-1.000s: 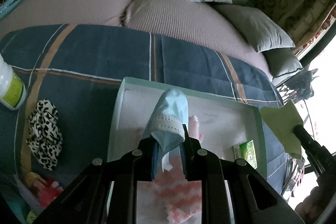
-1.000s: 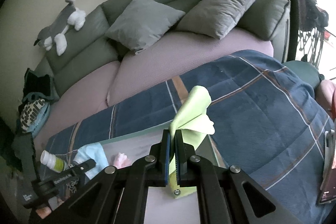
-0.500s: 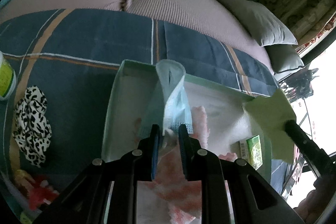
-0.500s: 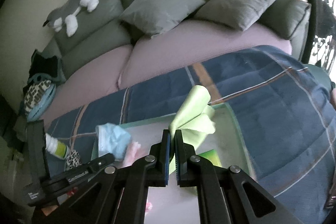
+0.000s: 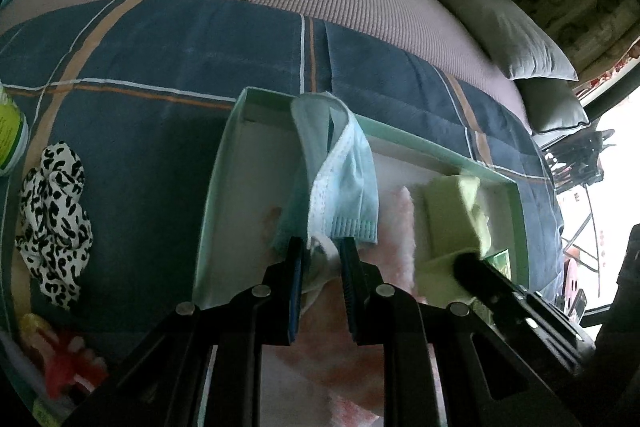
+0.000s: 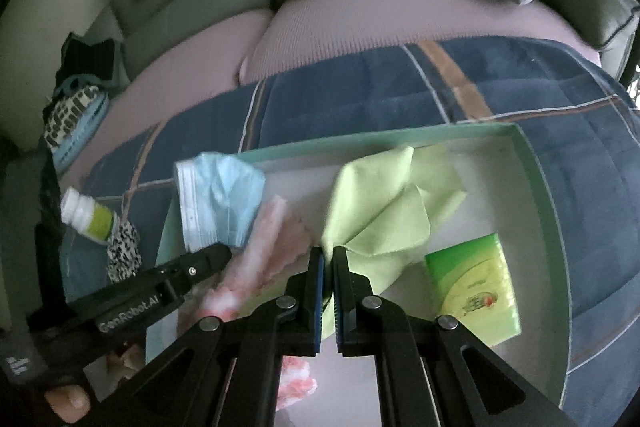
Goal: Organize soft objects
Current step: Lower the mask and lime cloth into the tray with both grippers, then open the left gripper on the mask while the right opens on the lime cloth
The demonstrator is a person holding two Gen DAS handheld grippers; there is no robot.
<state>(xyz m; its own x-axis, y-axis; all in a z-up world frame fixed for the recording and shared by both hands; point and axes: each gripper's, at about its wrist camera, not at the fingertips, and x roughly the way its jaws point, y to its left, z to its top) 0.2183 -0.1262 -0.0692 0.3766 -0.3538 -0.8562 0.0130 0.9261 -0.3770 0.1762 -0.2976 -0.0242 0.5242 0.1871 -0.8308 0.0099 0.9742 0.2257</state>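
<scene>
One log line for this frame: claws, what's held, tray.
left claw: shut on blue face mask | right claw: shut on green cloth | both over tray

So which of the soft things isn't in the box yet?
The leopard-print scrunchie. It lies on the blue blanket left of the box, while the blue mask, green cloth and pink cloth are over or in it.

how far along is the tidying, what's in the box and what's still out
Partly done. Already in the box: a pink cloth and a green packet. In hand: the left gripper holds a blue mask over the box, and the right gripper pinches a green cloth inside it; neither is let go. Still out on the blanket: a leopard scrunchie.
</scene>
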